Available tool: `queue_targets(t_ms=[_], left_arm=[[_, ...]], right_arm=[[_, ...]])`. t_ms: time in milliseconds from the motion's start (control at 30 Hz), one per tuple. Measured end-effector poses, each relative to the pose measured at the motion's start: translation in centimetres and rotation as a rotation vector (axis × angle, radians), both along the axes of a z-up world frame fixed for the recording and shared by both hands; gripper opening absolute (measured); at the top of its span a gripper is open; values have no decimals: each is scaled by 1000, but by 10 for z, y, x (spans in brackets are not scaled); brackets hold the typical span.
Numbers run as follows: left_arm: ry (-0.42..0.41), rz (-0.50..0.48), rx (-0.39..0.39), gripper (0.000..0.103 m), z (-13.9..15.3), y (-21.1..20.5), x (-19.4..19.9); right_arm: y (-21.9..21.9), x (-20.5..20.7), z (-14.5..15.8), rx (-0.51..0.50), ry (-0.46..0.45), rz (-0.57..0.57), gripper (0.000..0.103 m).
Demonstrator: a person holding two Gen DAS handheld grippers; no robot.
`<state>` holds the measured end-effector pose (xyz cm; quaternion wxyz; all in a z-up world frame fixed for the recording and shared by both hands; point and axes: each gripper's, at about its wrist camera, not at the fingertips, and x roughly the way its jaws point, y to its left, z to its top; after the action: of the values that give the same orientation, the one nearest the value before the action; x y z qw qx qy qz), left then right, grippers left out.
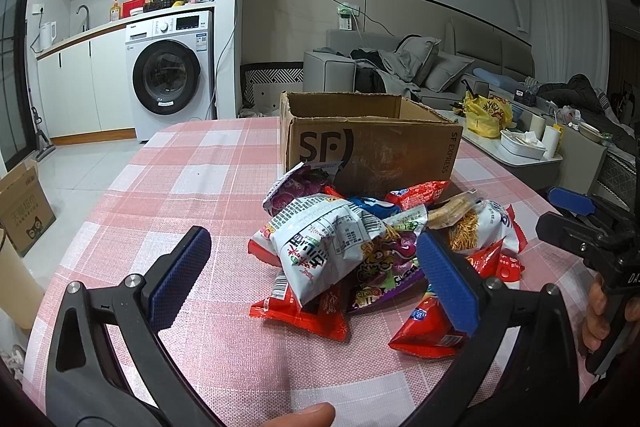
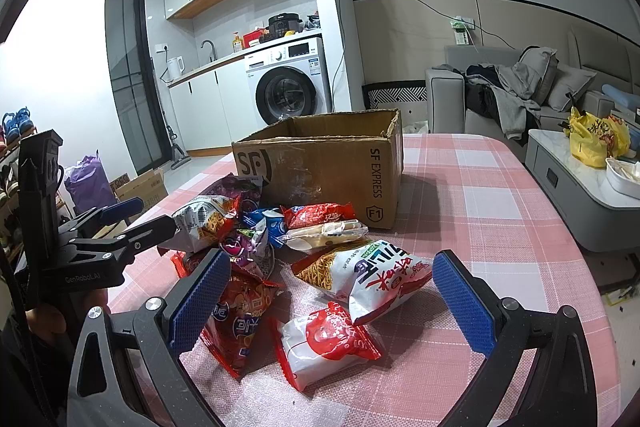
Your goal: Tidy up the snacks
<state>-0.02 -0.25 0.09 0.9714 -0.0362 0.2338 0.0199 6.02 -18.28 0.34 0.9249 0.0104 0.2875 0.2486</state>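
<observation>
Left wrist view: left hand-held gripper (image 1: 316, 267) spread wide, empty. Snack pile (image 1: 360, 247) lies on worktop (image 1: 180, 167) just in front of cardboard box (image 1: 368, 143); box interior hidden, task apparently unstarted.

Right wrist view: right hand-held gripper (image 2: 332, 303) spread wide, empty. Crinkly glossy foil packets, pillow-shaped; box matte, corrugated, torn rim.

Pink-white checked tablecloth (image 1: 192, 163); brown cardboard box (image 1: 372, 147); red, white, purple snack packets (image 2: 304, 267); blue-padded black grippers.
</observation>
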Motion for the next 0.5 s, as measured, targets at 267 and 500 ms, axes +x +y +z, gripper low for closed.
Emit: queue_targets(t_ms=[267, 500], left_arm=[[0, 0, 0, 102, 0, 0, 0], [-1, 0, 1, 102, 0, 0, 0]], right_arm=[[0, 0, 0, -2, 0, 0, 103], [1, 0, -1, -5, 2, -1, 103]])
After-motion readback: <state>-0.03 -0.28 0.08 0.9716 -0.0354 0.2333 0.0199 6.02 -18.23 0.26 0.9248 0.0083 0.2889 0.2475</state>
